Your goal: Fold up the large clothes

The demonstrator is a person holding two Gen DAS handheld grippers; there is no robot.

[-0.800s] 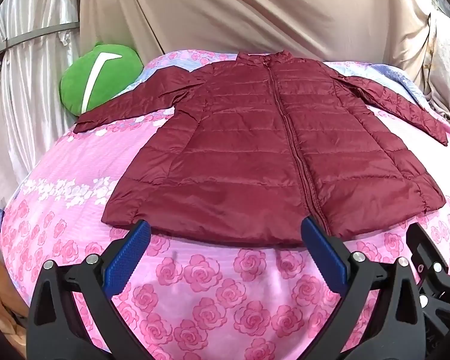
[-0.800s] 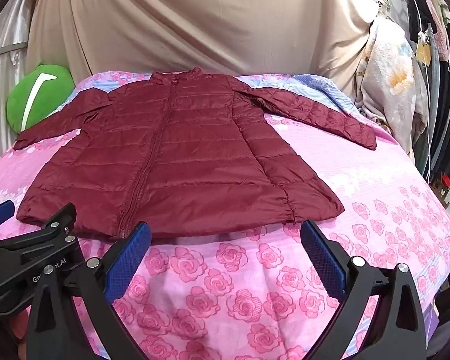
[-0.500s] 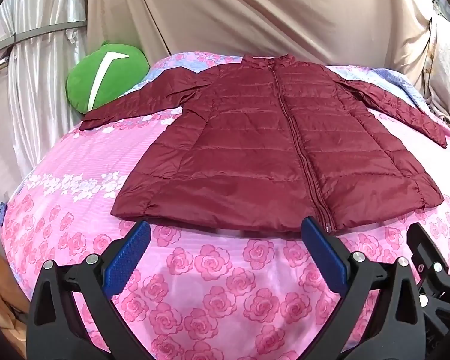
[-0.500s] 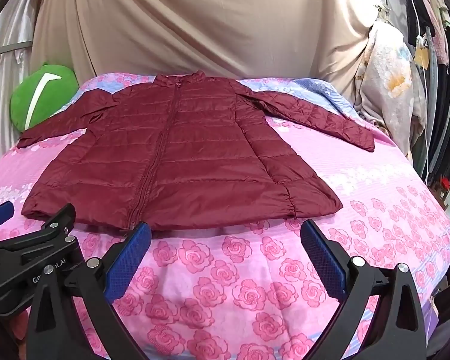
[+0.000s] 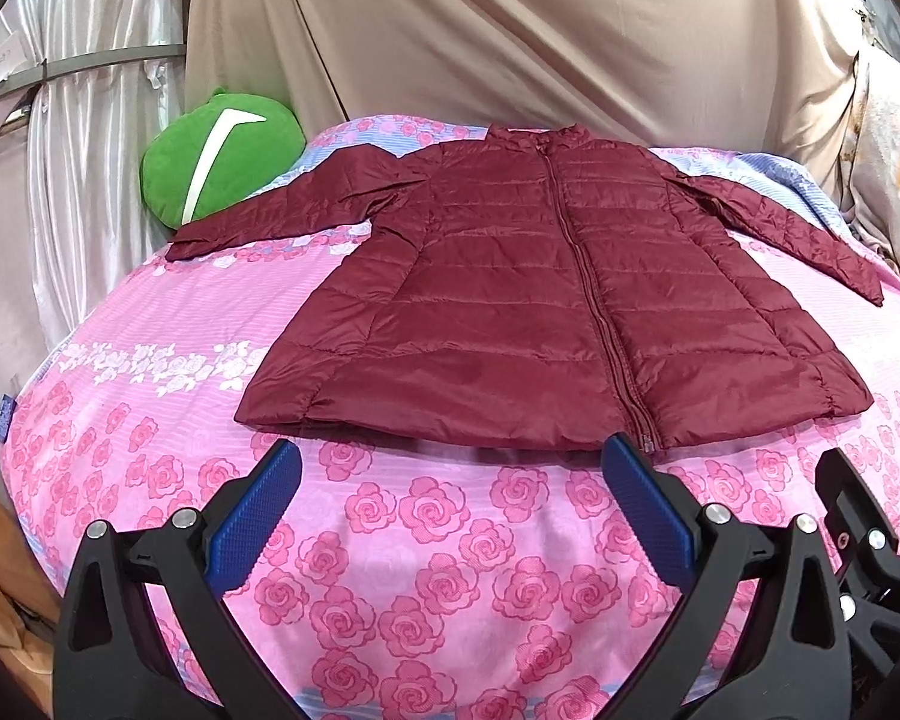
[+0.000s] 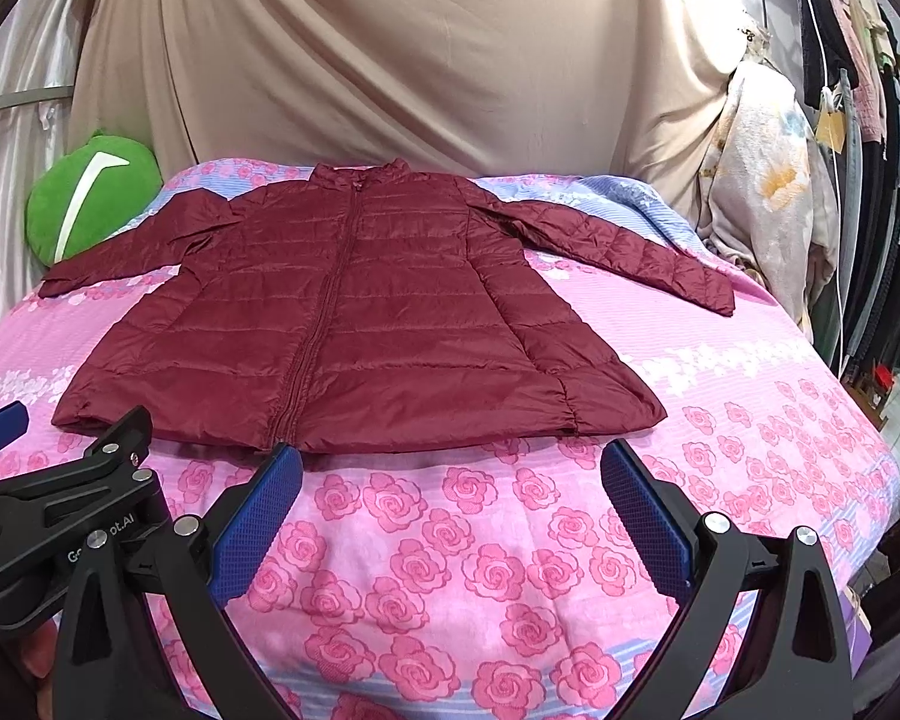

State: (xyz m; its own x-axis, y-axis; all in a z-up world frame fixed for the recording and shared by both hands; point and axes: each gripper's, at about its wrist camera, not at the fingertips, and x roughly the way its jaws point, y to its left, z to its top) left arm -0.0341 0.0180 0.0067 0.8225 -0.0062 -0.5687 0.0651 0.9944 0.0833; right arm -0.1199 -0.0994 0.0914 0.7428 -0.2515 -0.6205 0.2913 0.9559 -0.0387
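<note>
A dark red quilted jacket (image 5: pixel 546 300) lies flat and zipped on the pink rose-print bed (image 5: pixel 450 570), sleeves spread to both sides, collar at the far end; it also shows in the right wrist view (image 6: pixel 360 324). My left gripper (image 5: pixel 450 468) is open and empty, hovering just short of the jacket's hem near the zipper's bottom. My right gripper (image 6: pixel 450 468) is open and empty, also just short of the hem. The left gripper's body (image 6: pixel 60 510) shows at the lower left of the right wrist view.
A green round cushion (image 5: pixel 222 156) sits at the bed's far left by the jacket's sleeve. A beige sheet (image 5: pixel 510 30) hangs behind the bed. Hanging clothes (image 6: pixel 870 180) line the right side. The bed's front edge lies below the grippers.
Both grippers have drawn back and up from the jacket's hem; the jacket now sits farther off in both views. The jacket has not moved.
</note>
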